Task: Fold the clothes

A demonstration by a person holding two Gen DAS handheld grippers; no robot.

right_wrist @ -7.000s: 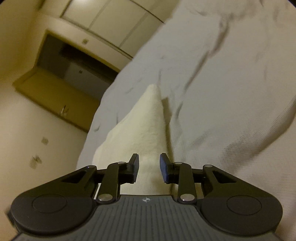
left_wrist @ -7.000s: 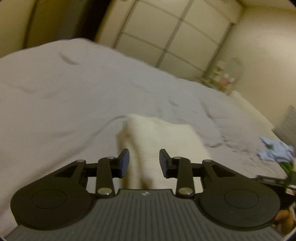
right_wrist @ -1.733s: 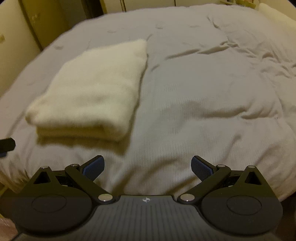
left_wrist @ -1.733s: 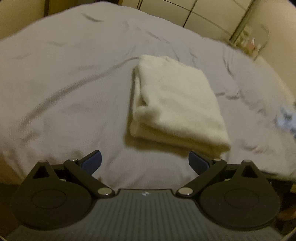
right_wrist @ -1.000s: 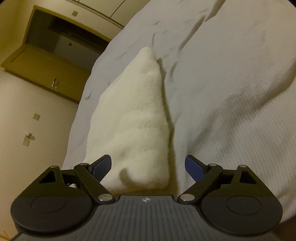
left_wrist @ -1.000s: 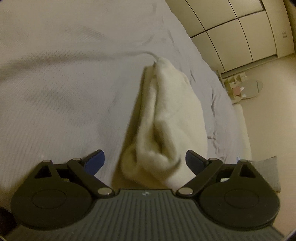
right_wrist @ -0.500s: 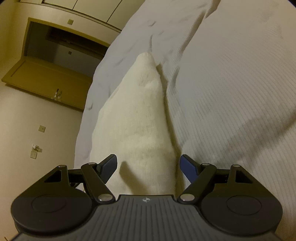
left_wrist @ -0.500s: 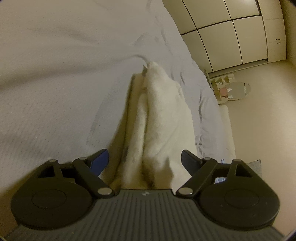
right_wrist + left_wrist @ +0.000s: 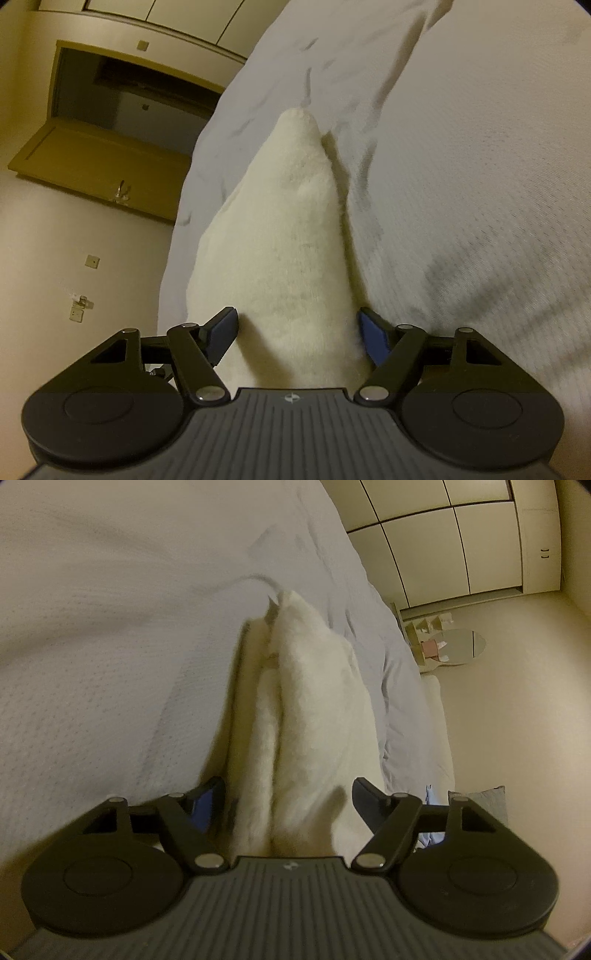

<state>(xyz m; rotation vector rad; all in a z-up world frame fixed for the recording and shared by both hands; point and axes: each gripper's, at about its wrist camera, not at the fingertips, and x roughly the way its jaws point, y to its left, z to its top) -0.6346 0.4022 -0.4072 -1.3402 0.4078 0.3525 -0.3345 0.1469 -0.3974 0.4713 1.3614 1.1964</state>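
Note:
A folded cream fleece garment (image 9: 314, 709) lies on the grey bed cover (image 9: 92, 646), its layered edge towards me. My left gripper (image 9: 286, 799) is open and straddles the near end of the stack, with the left pad against the cloth and the right pad just off it. In the right wrist view the same garment (image 9: 288, 240) fills the gap of my right gripper (image 9: 297, 328). That gripper is open too, and its blue pads (image 9: 371, 334) sit at both sides of the fold.
The bed cover (image 9: 461, 166) spreads wide to the right of the stack, rumpled further back. Wardrobe doors (image 9: 461, 535) and small items on the floor (image 9: 443, 646) lie beyond the bed. A doorway (image 9: 122, 96) opens in the wall past the bed's edge.
Both grippers have dropped from above the bed to the near end of the stack and slid around it. Over the last second their fingers have narrowed towards the cloth.

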